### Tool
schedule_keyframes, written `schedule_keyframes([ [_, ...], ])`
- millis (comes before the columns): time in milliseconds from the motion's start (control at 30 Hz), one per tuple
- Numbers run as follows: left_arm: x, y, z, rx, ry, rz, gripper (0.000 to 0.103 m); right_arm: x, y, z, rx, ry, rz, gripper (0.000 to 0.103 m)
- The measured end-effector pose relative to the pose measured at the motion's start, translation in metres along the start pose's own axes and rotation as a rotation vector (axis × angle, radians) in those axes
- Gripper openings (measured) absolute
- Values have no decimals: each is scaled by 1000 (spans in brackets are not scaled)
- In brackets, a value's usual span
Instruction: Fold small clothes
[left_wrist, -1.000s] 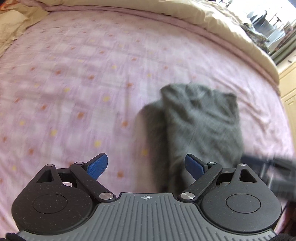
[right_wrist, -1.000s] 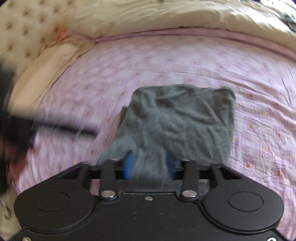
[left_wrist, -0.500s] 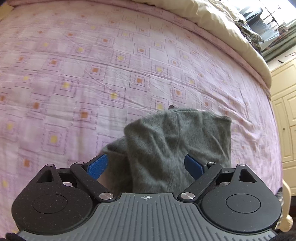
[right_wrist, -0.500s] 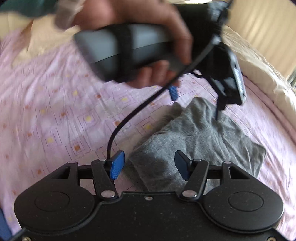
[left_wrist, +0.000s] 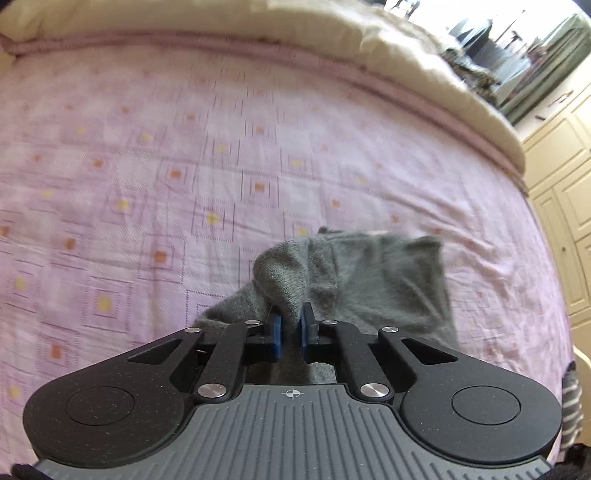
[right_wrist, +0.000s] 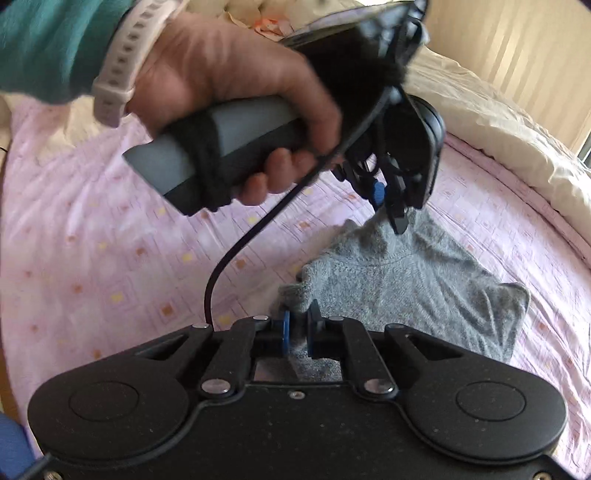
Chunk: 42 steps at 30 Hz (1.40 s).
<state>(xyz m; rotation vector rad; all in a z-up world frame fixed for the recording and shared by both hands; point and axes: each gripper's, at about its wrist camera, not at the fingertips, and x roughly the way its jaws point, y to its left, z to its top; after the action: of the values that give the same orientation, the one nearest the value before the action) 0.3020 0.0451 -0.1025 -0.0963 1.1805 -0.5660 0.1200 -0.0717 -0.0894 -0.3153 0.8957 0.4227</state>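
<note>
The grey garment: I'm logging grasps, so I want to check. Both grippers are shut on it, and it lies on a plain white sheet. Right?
Not quite. The sheet is pink with small square motifs, not plain white, as the left wrist view shows. The rest holds: the left gripper and right gripper are both shut on the grey garment.

The right gripper is closed on the near edge of the grey garment, which lies on the pink bedsheet. The left gripper, held by a hand, pinches the far edge.
</note>
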Motion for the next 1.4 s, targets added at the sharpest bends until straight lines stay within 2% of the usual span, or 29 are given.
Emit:
schedule_keyframes([
  [100,7,8,-6,-8,18,34,9,17,2,-5,6,45,37,17],
  [133,16,11,-7,-14,40,62,12,27,4,-7,-2,70,52,25],
  [200,33,20,-9,-39,78,109,17,43,10,-11,-26,124,78,29],
  [267,41,27,-9,-65,75,97,21,44,10,-11,-24,129,99,43],
  [367,34,30,-5,-102,43,93,38,25,1,-9,37,73,127,58],
  [433,25,29,-5,-109,16,123,56,10,-7,-12,73,42,133,60],
  [533,6,33,-11,-127,-50,148,67,-9,-26,-20,143,18,112,66],
  [700,-11,39,-22,-192,-33,115,70,-33,-61,-41,318,3,47,74],
  [800,-14,35,-32,-190,-13,103,71,-40,-87,-53,443,12,-2,77],
  [933,-4,30,-40,-181,24,72,71,-43,-117,-79,652,43,-25,78],
  [1033,6,28,-40,-184,52,59,71,-40,-132,-99,800,49,-4,79],
  [1167,23,33,-34,-223,75,46,71,-27,-145,-117,935,54,53,83],
  [1300,37,41,-26,-277,94,5,74,-8,-150,-131,1051,67,123,83],
  [1400,43,42,-17,-275,83,-24,76,1,-150,-138,1099,66,168,87],
])
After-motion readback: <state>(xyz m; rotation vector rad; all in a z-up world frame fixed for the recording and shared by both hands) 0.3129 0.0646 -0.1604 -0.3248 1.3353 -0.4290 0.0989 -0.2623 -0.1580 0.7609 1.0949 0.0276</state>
